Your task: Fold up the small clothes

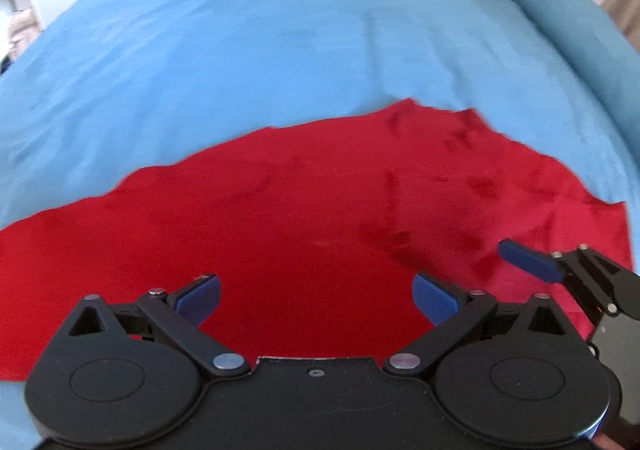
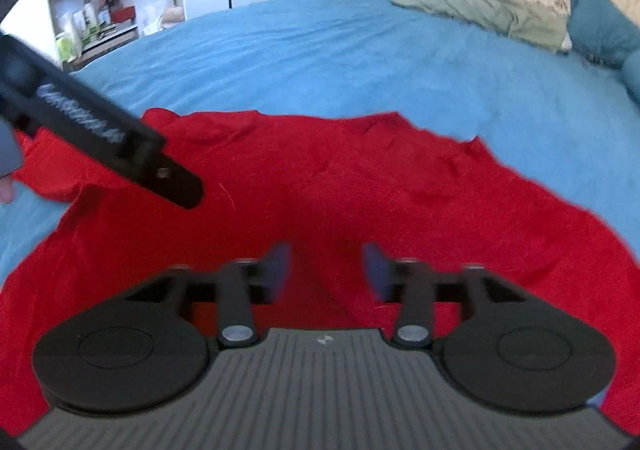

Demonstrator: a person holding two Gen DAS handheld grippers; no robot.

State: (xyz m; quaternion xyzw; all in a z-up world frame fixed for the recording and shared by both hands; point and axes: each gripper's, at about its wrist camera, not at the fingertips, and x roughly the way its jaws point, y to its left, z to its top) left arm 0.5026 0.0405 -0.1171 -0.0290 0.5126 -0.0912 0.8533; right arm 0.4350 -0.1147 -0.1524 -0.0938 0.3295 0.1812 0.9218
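Red garment (image 1: 304, 218) lies spread on the blue bedspread (image 1: 240, 42), directly beneath and ahead of both grippers, creased toward its far right edge. Left gripper (image 1: 316, 296): jaws wide apart, holding nothing, above the cloth. Right gripper (image 2: 326, 270): jaws parted, nothing between them, just right of the left one. Beyond the garment, a green cloth (image 2: 480, 10) and teal pillow (image 2: 600, 26).
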